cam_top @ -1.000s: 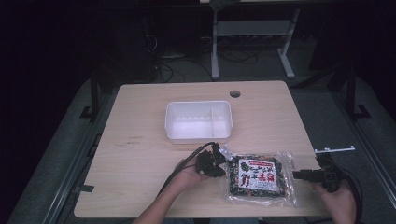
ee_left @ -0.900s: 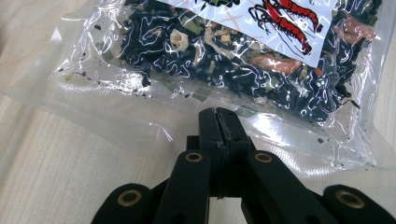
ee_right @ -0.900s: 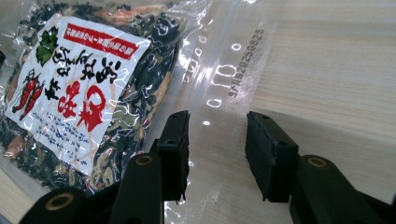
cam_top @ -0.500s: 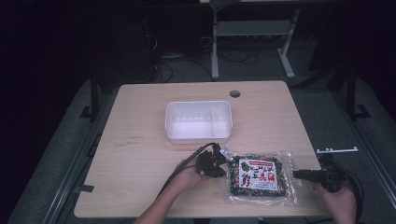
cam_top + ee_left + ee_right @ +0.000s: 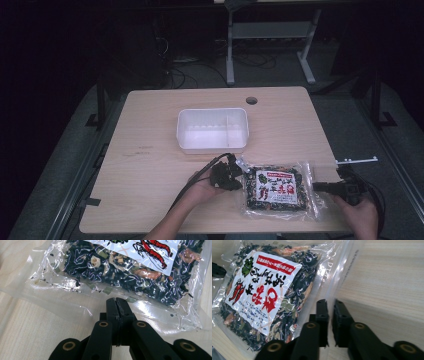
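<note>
Grippers (image 5: 235, 172) (image 5: 320, 187) flanking packet (image 5: 276, 189) (tabletop)

The left tongs (image 5: 235, 172) are held low over the table (image 5: 150, 150) by the left hand (image 5: 202, 187), whose forearm comes in from the table's near edge. Their jaws are pressed fully together. The right tongs (image 5: 320, 186) are held by the right hand (image 5: 357, 212) at the table's near right corner, pointed toward the left tongs. Their jaws have just been closing, and a narrow gap is seen between them.
</note>
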Demonstrator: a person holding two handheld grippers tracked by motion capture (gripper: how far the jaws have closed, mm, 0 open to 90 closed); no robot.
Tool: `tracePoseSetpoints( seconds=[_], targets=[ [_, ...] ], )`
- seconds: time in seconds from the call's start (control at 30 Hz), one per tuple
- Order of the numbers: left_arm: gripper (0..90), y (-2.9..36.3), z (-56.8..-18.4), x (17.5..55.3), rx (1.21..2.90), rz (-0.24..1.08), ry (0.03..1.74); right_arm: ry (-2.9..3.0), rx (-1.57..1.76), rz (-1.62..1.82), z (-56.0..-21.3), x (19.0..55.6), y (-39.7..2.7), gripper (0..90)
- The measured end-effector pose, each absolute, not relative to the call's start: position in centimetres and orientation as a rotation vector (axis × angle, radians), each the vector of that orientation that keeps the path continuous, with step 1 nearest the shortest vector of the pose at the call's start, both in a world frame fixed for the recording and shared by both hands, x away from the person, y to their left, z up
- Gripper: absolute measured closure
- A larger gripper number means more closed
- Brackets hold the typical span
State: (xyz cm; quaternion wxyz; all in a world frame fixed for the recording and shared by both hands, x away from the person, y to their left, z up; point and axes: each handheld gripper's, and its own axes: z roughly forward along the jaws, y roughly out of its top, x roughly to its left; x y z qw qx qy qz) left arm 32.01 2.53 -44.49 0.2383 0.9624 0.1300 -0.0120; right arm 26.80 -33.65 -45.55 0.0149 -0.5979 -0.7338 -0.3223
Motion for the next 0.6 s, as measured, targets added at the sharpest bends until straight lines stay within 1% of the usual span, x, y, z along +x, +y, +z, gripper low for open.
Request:
tracePoseSetpoints(
  seconds=[0.03,0.07,0.13,0.4,0.57,0.6],
  targets=[
    [89.0,2.5,-44.5,32.0,2.635,-0.033,0.357,-2.284,-1.861,-1.003,-45.6,26.8,-33.6,84.1],
    [88.5,2.5,-44.5,32.0,2.634,-0.034,0.359,-2.289,-1.853,-1.008,-45.5,26.8,-33.7,86.9],
    [87.5,2.6,-44.4,32.0,2.631,-0.035,0.362,-2.293,-1.845,-1.014,-45.5,26.8,-33.7,89.4],
    [81.5,2.6,-44.1,32.4,2.586,-0.063,0.374,-2.358,-1.812,-1.064,-43.8,26.3,-33.7,89.9],
    [72.8,2.4,-43.5,32.6,2.555,-0.07,0.385,-2.431,-1.772,-1.084,-42.2,26.0,-33.1,90.0],
    [68.8,2.3,-43.3,32.8,2.543,-0.075,0.386,-2.461,-1.755,-1.086,-41.7,25.9,-32.9,90.0]
  ],
)
